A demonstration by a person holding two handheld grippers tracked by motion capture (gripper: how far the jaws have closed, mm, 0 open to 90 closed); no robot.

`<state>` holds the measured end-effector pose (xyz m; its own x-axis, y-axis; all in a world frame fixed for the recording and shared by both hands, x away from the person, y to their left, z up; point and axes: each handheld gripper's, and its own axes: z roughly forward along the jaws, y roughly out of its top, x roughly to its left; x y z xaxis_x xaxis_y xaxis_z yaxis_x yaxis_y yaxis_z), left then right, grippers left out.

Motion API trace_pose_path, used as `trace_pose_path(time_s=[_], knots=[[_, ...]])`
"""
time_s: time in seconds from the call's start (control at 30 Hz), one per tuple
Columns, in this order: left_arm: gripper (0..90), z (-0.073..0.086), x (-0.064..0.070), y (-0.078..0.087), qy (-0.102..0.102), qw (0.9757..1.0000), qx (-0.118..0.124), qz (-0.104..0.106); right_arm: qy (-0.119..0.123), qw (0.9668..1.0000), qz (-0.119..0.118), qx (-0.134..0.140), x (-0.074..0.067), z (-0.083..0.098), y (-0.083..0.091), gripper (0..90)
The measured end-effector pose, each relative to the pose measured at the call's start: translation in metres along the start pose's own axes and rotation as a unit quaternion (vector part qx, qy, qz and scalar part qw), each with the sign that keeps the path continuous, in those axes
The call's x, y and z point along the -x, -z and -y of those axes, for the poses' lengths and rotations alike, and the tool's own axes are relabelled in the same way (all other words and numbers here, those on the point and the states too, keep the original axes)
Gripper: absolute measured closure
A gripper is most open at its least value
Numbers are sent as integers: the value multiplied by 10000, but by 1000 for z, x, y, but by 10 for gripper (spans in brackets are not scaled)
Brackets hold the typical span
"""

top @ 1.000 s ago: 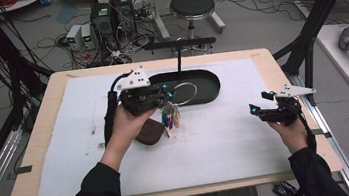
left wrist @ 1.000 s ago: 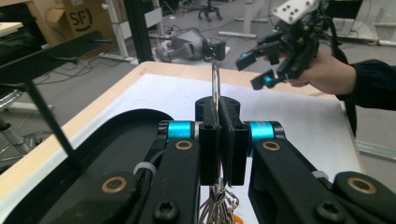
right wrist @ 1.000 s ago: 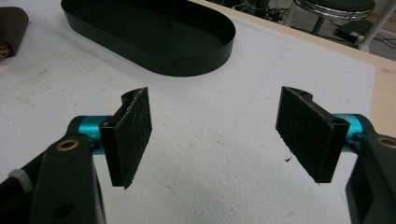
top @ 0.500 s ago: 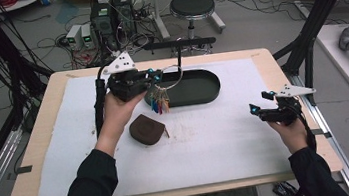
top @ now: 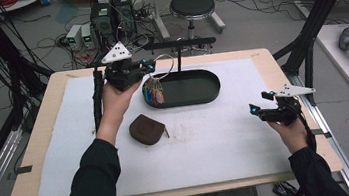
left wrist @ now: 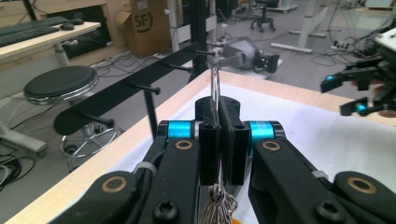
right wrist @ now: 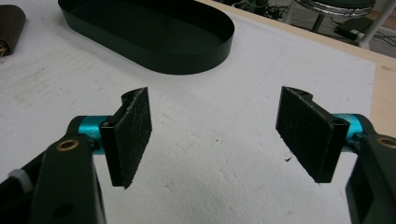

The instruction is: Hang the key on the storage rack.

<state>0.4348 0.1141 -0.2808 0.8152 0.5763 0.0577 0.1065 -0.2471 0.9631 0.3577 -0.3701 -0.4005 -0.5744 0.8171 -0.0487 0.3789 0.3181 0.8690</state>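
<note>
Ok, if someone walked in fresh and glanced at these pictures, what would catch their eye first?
Probably the left gripper, lifted above the table near the left end of the black oval tray, shut on a metal key ring with a bunch of colourful keys dangling below. Next, the brown pouch lying on the white mat, and the right gripper over the mat's right side, fingers wide apart.

left hand-held gripper (top: 151, 66) clamped tight, right hand-held gripper (top: 259, 103) spread wide.
</note>
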Motion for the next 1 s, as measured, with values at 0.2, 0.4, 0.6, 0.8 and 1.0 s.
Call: trace_pose_path(time_s=[0.2, 0.4, 0.6, 0.8, 1.0], knots=[[864, -2, -9, -4, 18, 9999, -74, -123, -5, 10000, 9, -11, 0, 0, 0, 272], [864, 3, -18, -11, 105, 9994, -134, -310, -12, 10000, 4, -13, 0, 0, 0, 272], [866, 9, -24, -17, 146, 9978, -313, -557, 17, 10000, -7, -30, 0, 0, -1, 272], [866, 13, -31, -21, 243, 9966, -315, -728, 28, 10000, -15, -16, -1, 0, -1, 271], [866, 17, -37, -23, 368, 9950, -305, -876, 14, 10000, -11, -25, 0, 0, -2, 272]])
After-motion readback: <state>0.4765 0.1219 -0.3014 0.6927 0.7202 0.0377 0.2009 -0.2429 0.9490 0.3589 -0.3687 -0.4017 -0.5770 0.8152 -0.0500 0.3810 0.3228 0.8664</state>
